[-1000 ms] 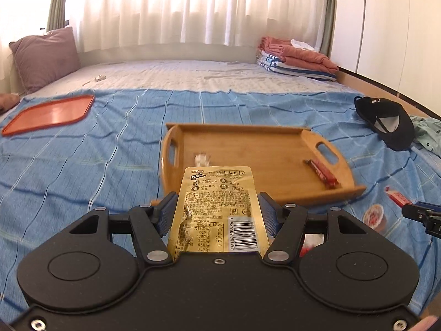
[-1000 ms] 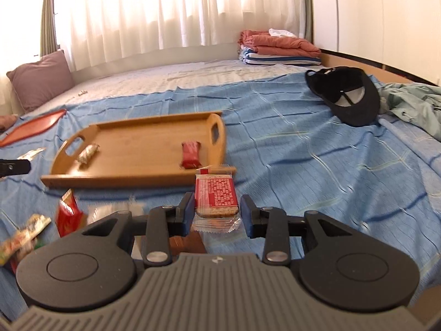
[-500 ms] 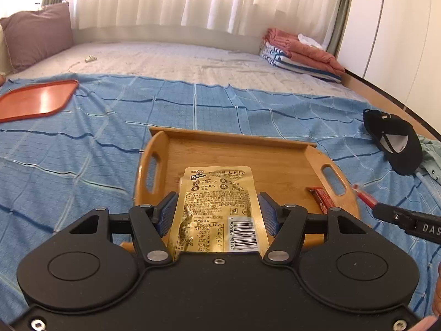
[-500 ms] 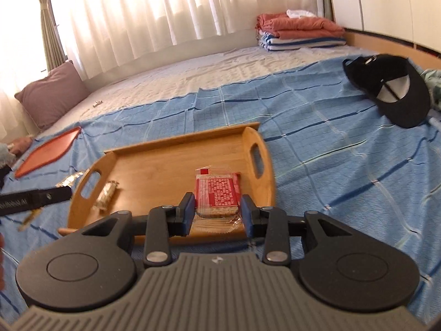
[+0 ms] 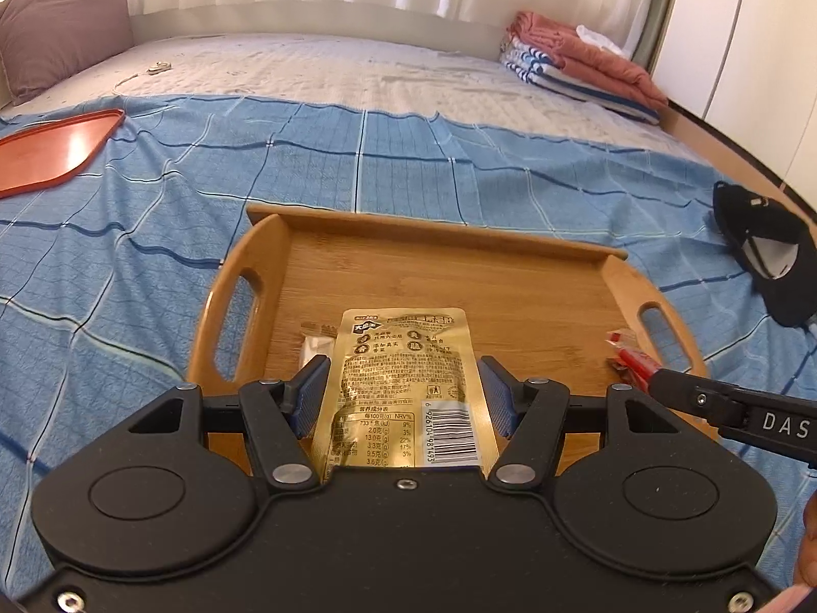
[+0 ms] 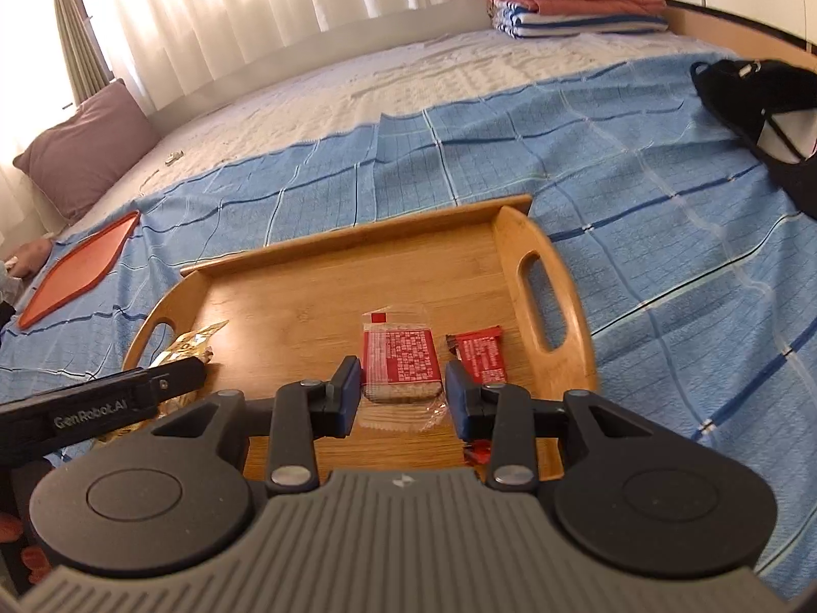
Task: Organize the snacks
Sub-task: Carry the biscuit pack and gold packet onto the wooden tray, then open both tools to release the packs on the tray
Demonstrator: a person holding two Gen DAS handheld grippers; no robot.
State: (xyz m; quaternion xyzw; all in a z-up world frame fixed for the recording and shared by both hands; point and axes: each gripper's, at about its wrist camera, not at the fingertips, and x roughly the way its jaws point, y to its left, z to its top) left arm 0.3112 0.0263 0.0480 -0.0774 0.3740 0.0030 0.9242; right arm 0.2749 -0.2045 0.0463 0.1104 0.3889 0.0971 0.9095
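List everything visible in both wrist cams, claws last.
wooden tray: 1, bamboo tan, on the blue sheet
gold packet: 1, gold, held over the tray
red-label biscuit pack: 1, red and clear, held over the tray
red bar: 1, red, on the tray by its right handle
small pale wrapper: 1, whitish, on the tray, partly hidden
orange tray: 1, orange, far left on the sheet
black cap: 1, black, right on the sheet
folded blankets: 1 stack, coral and striped, far corner
pillow: 1, mauve, far left
left claw: 1, black, shut on gold packet
right claw: 1, black, shut on biscuit pack

Gold pouch [image 5: 403, 383] lower end hidden behind tongs body; print illegible
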